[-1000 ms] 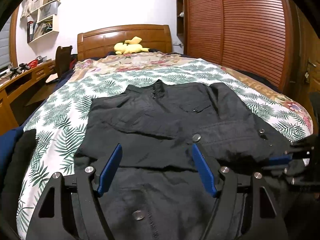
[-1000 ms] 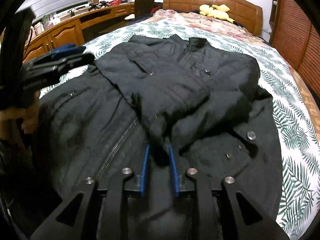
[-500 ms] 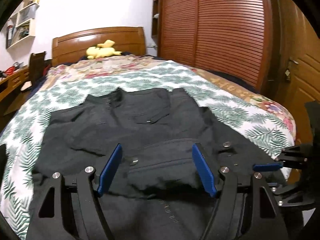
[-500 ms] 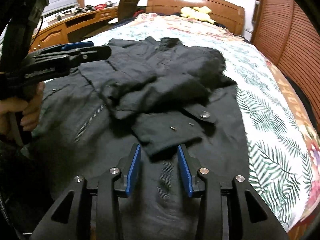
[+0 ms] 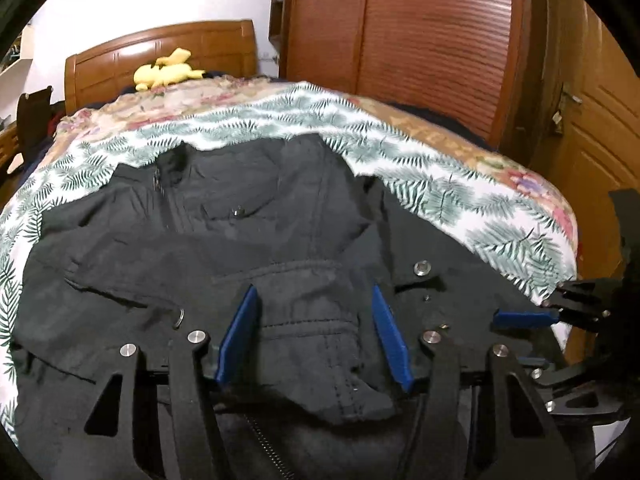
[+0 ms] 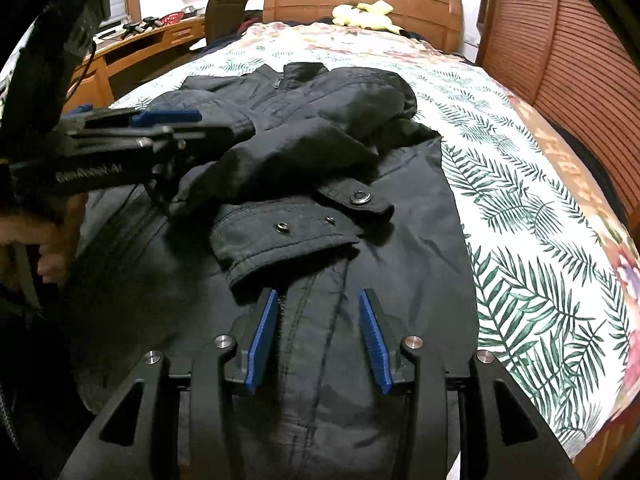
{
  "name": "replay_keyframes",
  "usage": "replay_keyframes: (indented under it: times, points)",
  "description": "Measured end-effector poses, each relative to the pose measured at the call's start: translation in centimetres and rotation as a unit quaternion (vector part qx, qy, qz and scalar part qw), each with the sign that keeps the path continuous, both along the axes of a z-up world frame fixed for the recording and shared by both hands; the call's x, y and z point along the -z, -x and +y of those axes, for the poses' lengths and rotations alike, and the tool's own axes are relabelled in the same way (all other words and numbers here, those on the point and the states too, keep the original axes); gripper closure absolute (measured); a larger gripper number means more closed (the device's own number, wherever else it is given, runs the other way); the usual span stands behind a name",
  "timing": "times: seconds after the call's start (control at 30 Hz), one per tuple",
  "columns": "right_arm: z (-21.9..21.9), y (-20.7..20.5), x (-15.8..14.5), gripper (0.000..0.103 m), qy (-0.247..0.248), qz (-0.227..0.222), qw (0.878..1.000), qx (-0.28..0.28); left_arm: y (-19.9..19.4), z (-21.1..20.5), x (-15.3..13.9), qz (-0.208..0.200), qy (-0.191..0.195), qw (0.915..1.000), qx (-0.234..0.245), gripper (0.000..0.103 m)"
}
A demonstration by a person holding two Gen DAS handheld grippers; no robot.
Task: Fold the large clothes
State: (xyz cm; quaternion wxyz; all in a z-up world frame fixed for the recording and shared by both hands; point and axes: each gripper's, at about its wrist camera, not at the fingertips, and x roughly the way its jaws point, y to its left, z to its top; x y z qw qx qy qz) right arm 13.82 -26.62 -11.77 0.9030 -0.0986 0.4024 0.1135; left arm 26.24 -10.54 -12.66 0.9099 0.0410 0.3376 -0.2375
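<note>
A black jacket [image 5: 240, 240] [image 6: 416, 248] lies front-up on the bed, with one sleeve folded across its chest. The sleeve's cuff [image 6: 280, 240] [image 5: 316, 320] with its snaps rests on the zipper line. My left gripper [image 5: 314, 292] [image 6: 168, 118] hangs low over that sleeve. Its jaws are closing with the cuff fabric between them, and the blue pads do not visibly press on it. My right gripper [image 6: 316, 294] [image 5: 524, 316] sits just behind the cuff over the front placket. Its jaws are opening and grip nothing.
The leaf-print bedspread [image 6: 520, 208] [image 5: 460, 200] shows to the right of the jacket, up to the bed's edge. A yellow plush toy [image 6: 364, 14] [image 5: 166, 72] lies by the headboard. Slatted wardrobe doors [image 5: 420, 40] stand on the right, a desk [image 6: 152, 40] and chair [image 6: 224, 12] on the left. A hand [image 6: 52, 232] holds the left gripper.
The right gripper let go of the sleeve cuff, drew back from it and widened. The left gripper swung right across the jacket to the folded sleeve, and its jaws narrowed.
</note>
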Motion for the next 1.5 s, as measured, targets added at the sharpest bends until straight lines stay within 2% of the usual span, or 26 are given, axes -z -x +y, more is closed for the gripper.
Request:
replay_keyframes:
  times: [0.17,0.2,0.23,0.4,0.53,0.8,0.97,1.33,1.5]
  points:
    - [-0.1,-0.7,-0.2,0.059,-0.011,-0.002,1.0,0.006,0.1,-0.2,0.9,0.017,-0.017,0.9997,0.01,0.072]
    - [-0.2,-1.0,-0.1,0.058,-0.014,-0.004,1.0,0.006,0.3,-0.1,0.7,0.012,-0.019,0.9997,0.011,0.079]
    - [-0.2,-1.2,-0.2,0.058,-0.016,-0.006,1.0,0.007,0.6,0.2,0.4,0.001,-0.018,0.9998,0.008,0.081]
    - [0.1,-1.9,0.0,0.058,-0.022,-0.012,1.0,0.008,2.5,2.8,-3.0,-0.057,0.013,0.9982,-0.014,0.081]
    - [0.5,-2.4,0.0,0.058,-0.017,-0.018,1.0,0.007,2.4,5.6,-4.4,-0.077,0.038,0.9952,-0.047,0.081]
    - [0.9,-3.8,0.0,0.058,-0.032,-0.035,0.999,0.008,2.7,11.1,-5.6,-0.105,0.06,0.9862,-0.112,0.081]
    - [0.6,-4.1,0.8,0.058,-0.033,-0.034,0.999,0.01,3.7,11.8,-5.6,-0.109,0.056,0.9857,-0.116,0.081]
    - [-0.8,-2.2,0.8,0.058,-0.046,-0.033,0.998,0.016,7.0,11.3,-3.0,-0.069,0.021,0.9913,-0.11,0.079]
    - [-0.4,-1.3,-0.1,0.058,-0.033,-0.043,0.998,0.012,8.9,11.6,-3.1,-0.073,0.034,0.9912,-0.105,0.073]
